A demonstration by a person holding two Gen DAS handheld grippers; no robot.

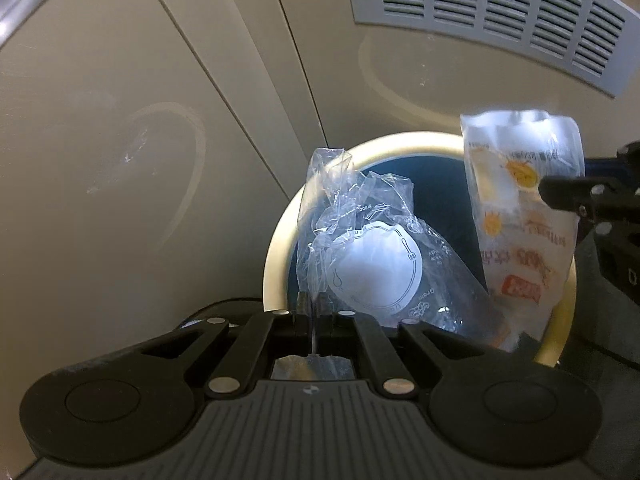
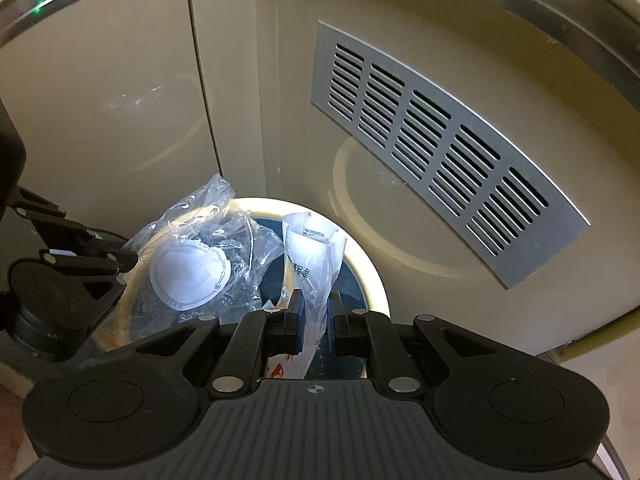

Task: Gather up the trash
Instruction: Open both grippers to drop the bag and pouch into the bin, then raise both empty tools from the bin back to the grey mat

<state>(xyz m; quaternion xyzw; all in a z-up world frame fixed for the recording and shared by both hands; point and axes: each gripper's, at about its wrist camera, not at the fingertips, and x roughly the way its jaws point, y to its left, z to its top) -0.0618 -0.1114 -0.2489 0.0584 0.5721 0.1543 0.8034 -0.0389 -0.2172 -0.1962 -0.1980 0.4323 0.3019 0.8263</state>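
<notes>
Clear wrapper [image 1: 360, 256] pinched in left gripper [image 1: 314, 312] jaws; printed wrapper [image 2: 314, 276] pinched in right gripper [image 2: 314, 312] jaws, above bin [image 2: 376, 276].

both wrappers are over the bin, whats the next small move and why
Probably open both grippers. The left gripper pinches the clear wrapper and the right gripper the printed wrapper, both hanging over the bin opening, so they should drop in.

Clear bag [image 1: 360, 256] left, printed wrapper [image 1: 520, 220] right, both over bin [image 1: 276, 264]; vent [image 2: 440, 152] behind.
</notes>
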